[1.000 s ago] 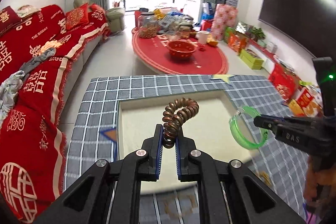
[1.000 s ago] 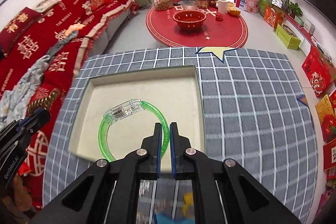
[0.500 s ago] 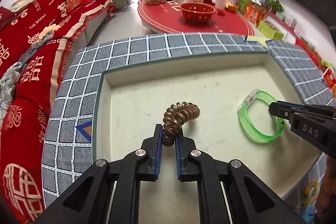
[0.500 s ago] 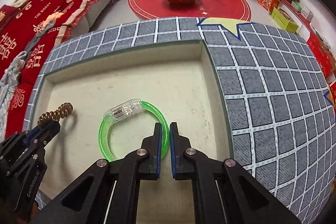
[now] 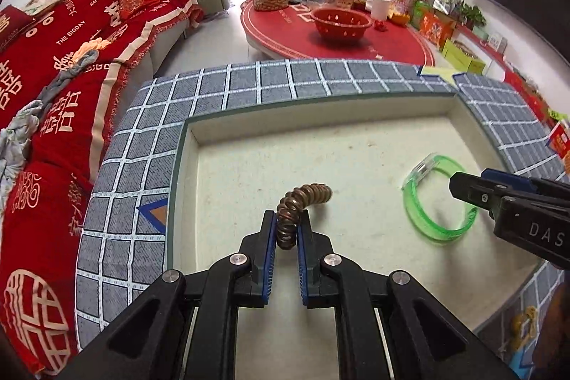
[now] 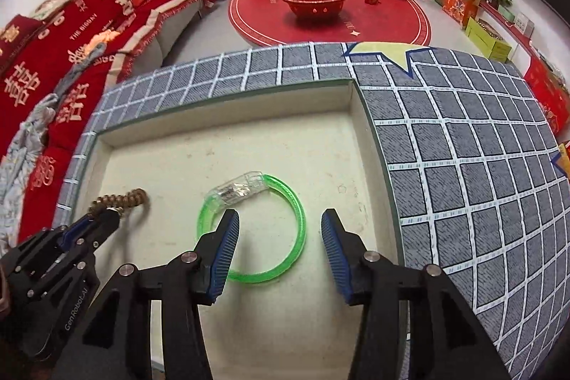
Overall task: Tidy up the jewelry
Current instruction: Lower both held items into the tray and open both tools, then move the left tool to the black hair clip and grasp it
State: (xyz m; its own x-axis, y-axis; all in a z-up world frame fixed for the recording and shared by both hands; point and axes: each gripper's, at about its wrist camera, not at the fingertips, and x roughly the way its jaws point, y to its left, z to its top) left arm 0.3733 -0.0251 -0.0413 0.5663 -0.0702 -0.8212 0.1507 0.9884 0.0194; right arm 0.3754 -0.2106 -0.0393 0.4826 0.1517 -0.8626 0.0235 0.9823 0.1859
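Right gripper jaws just opened, green bangle lying free inside tray; left gripper clamps coiled bracelet above tray floor.

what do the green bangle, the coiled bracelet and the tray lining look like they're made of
Green bangle: see-through plastic, glossy, with a clear capsule section on its far side. Coiled bracelet: stacked brownish rings with a dull metallic sheen, maybe metal or coated beads. Tray lining: matte cream, felt-like or card, lightly stained; its rim is covered in grey checked fabric.

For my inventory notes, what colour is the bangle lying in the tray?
Translucent green bangle with a clear clasp; the right wrist view shows it best.
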